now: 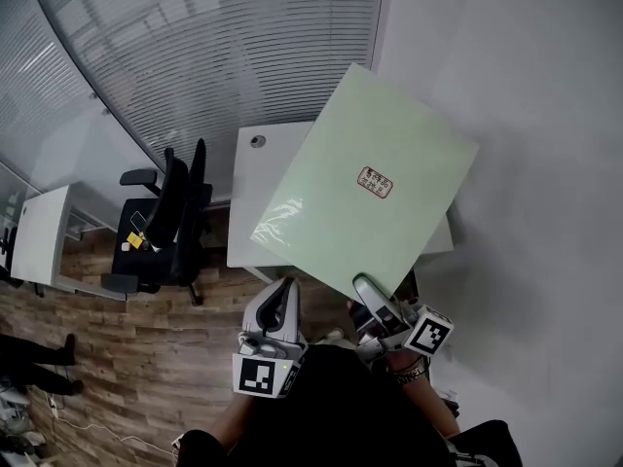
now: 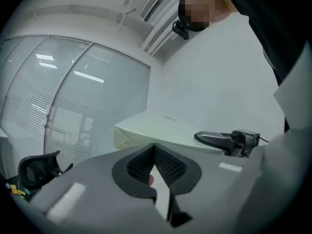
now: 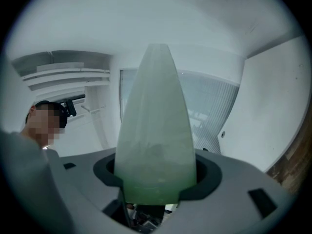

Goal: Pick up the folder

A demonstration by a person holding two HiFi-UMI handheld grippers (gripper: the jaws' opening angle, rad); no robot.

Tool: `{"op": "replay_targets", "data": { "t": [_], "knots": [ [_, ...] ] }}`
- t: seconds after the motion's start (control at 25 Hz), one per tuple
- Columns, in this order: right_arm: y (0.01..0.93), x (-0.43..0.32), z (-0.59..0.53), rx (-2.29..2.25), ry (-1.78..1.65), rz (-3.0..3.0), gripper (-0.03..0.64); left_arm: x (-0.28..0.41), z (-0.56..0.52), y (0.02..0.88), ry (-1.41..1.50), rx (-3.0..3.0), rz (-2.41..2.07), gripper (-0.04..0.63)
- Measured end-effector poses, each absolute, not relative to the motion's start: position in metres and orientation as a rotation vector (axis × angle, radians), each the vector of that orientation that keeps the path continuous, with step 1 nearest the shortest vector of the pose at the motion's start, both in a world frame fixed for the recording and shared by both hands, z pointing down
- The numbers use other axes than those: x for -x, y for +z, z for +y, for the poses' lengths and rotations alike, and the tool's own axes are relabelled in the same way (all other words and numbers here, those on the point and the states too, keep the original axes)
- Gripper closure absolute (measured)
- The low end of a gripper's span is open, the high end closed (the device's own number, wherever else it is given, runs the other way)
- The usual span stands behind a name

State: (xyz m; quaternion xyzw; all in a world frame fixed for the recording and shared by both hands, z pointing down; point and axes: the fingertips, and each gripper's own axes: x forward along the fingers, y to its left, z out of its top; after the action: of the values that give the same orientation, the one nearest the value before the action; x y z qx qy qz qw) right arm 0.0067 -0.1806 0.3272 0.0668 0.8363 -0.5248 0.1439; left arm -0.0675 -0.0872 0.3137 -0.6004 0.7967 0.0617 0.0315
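Observation:
A pale green folder (image 1: 365,193) with a small red-printed label hangs tilted in the air above a white desk (image 1: 255,202). My right gripper (image 1: 368,295) is shut on its near edge, and in the right gripper view the folder (image 3: 156,130) rises from between the jaws and fills the middle. My left gripper (image 1: 284,295) hovers just left of that edge, apart from the folder. Its pads meet at the tips with nothing between them. From the left gripper view, the folder (image 2: 161,128) lies flat ahead with the right gripper (image 2: 214,139) at its right edge.
A black office chair (image 1: 165,222) stands left of the desk on a wooden floor. A glass wall with blinds (image 1: 195,56) curves behind it. A white wall (image 1: 545,163) closes the right side. A second white desk (image 1: 39,236) is at far left.

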Motion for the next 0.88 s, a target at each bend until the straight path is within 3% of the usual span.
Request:
{"op": "replay_targets", "data": {
  "t": [0.88],
  "knots": [
    [0.320, 0.004, -0.173, -0.172, -1.405, 2.433, 0.334, 0.066, -0.091, 0.287, 0.298, 1.798, 2.371, 0.591]
  ]
}}
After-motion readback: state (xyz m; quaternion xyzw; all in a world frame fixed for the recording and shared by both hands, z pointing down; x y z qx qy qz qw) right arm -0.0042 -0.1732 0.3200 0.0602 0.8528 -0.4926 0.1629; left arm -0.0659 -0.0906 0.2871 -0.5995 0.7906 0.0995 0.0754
